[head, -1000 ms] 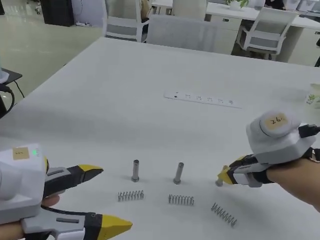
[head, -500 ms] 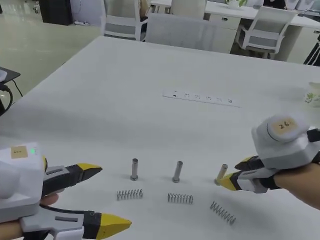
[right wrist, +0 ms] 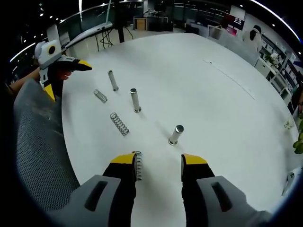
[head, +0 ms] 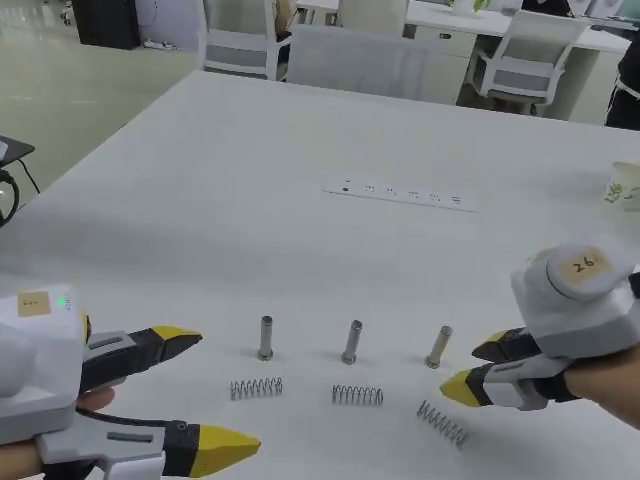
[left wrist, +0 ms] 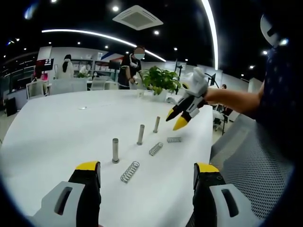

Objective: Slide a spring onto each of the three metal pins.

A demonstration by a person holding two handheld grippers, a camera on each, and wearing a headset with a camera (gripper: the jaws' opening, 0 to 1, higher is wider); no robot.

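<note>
Checking pins and springs: both tools parted, nothing gripped

Left tool (head: 215,390): jaws spread wide, nothing between them. Straight ahead of its tips stands the left pin (head: 265,338). Beyond that come the middle pin (head: 352,341) and the right pin (head: 439,346), in one row running away from this tool toward the right tool (head: 462,369).

All three pins stand on end on the desk (head: 250,200), long axis vertical, heads up, shafts bare.

Left spring (head: 256,387): flat on the desk, just ahead of the left tool's gap and on the near side of the left pin. Its long axis lies roughly along the pin row. It touches neither the pin nor the tool.

Middle spring (head: 357,395): flat, same heading, on the near side of the middle pin and apart from it.

Right tool: jaws parted by a moderate gap, empty, tips pointing back along the row toward the left tool. In the right gripper view the right pin is the closest one ahead, just off the gap.

Right spring (right wrist: 137,165): flat, right beside one jaw tip of the right tool, outside the gap, its long axis running nearly parallel to that jaw. Contact with the jaw: cannot tell. In the head view it lies at a slant to the pin row.

Power strip (head: 400,194): far beyond the pins, well apart from both tools.
</note>
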